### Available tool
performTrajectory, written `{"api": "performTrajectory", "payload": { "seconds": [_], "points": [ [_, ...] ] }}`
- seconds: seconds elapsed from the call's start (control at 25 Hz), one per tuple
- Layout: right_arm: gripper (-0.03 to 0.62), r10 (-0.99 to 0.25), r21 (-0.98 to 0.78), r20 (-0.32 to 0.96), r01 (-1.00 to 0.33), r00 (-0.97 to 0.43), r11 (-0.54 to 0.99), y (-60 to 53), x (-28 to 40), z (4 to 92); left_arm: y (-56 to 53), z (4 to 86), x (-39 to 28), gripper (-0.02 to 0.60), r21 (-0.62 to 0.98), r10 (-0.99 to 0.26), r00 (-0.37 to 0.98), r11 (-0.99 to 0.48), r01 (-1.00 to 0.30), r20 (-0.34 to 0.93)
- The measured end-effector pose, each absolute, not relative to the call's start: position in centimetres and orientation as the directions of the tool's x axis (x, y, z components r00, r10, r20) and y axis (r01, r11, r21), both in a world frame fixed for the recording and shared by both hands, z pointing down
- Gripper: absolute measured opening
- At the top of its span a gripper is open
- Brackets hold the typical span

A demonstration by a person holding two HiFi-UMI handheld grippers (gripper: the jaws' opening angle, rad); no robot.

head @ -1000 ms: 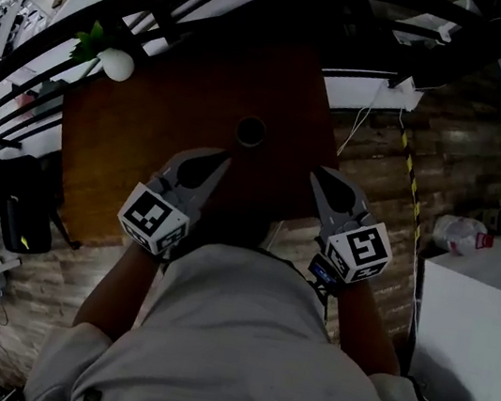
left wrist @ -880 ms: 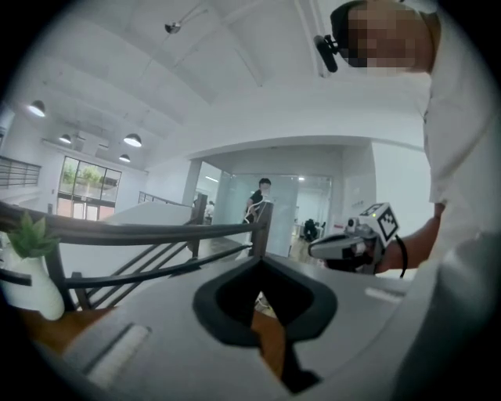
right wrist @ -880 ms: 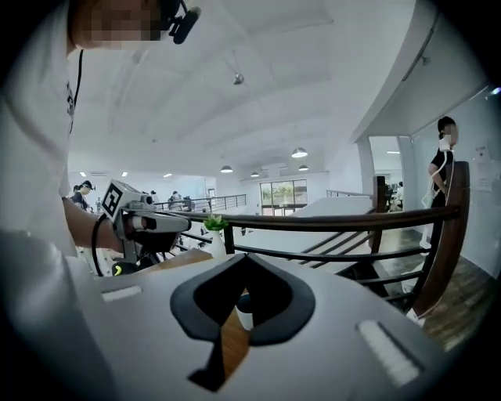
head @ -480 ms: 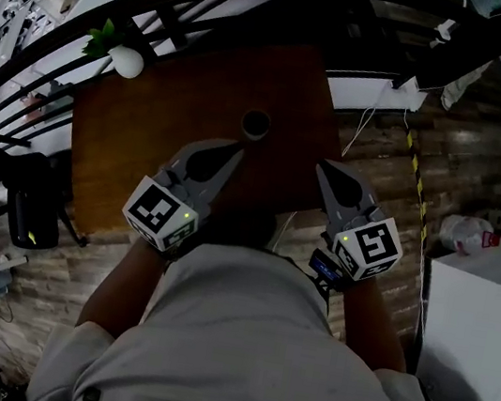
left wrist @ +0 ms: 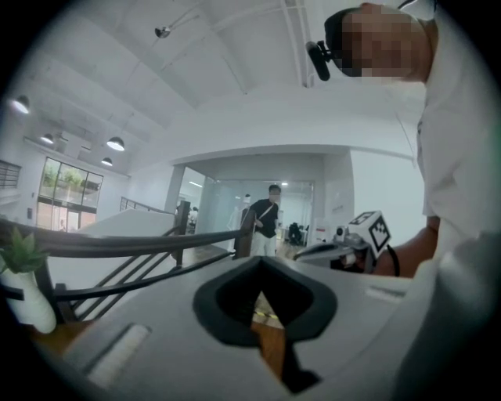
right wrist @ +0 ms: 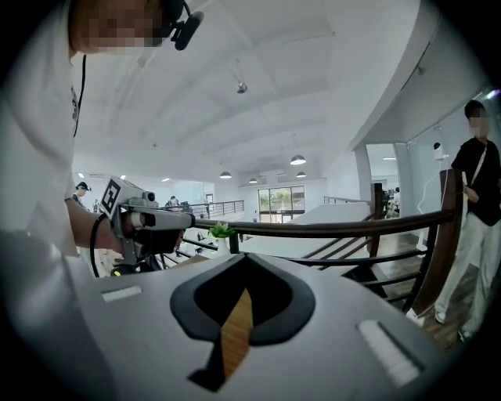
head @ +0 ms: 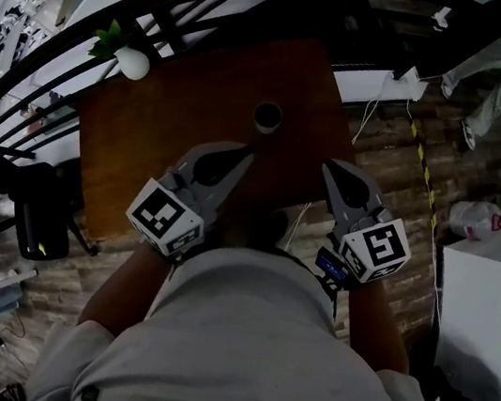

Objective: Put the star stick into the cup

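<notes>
Worktop point(head: 145, 149) of brown wood, flat and rectangular, sits below a dark curved railing point(head: 197, 5). Over its near edge the left gripper point(head: 239, 153) and right gripper point(head: 335, 168), grey tapered plastic with dark inner pads, point forward side by side. Each has its jaws pressed together at the tips, with nothing between them. A white rounded vase point(head: 133, 63) with green leaves stands at the far left corner. The cup point(head: 266, 117), small, dark and round with its mouth up, lies ahead between the two grippers, nearer the left one. No view shows the star stick, so its bearing and long axis cannot be told; finding it likely comes first.
</notes>
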State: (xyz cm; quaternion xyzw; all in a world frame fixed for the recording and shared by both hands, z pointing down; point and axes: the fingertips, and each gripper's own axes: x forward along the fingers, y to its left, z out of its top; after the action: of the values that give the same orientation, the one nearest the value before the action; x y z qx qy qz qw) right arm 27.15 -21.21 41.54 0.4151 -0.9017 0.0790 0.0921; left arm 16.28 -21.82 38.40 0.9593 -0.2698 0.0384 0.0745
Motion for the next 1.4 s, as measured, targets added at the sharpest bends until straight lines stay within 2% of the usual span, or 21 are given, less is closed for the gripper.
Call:
{"api": "performTrajectory", "payload": {
  "seconds": [0.44,0.8,1.12,1.4],
  "points": [
    [0.008,-0.791,-0.053,0.207,-0.814,-0.576,0.578,-12.7,17.7,40.4,-14.0,37.7,5.8,0.003,0.112,-0.454,0.885,-0.879,-0.464,0.104],
    [0.008,-0.815,-0.060,0.252,-0.849,-0.521,0.524,-6.1,11.7,42.3,-8.8,39.5,-0.7,0.003,0.153,-0.397,0.914,-0.901,-0.405,0.078],
    [0.008,-0.826,-0.045,0.255,-0.859,-0.504,0.510,-3.5,11.0,41.2,-6.5,39.7,-1.9,0.003,0.173,-0.387,0.919,-0.902,-0.395,0.075],
    [0.008,-0.806,-0.043,0.239,-0.835,-0.541,0.548,-1.8,13.0,41.0,-3.8,40.3,0.1,0.003,0.155,-0.408,0.908,-0.895,-0.419,0.099]
  ]
}}
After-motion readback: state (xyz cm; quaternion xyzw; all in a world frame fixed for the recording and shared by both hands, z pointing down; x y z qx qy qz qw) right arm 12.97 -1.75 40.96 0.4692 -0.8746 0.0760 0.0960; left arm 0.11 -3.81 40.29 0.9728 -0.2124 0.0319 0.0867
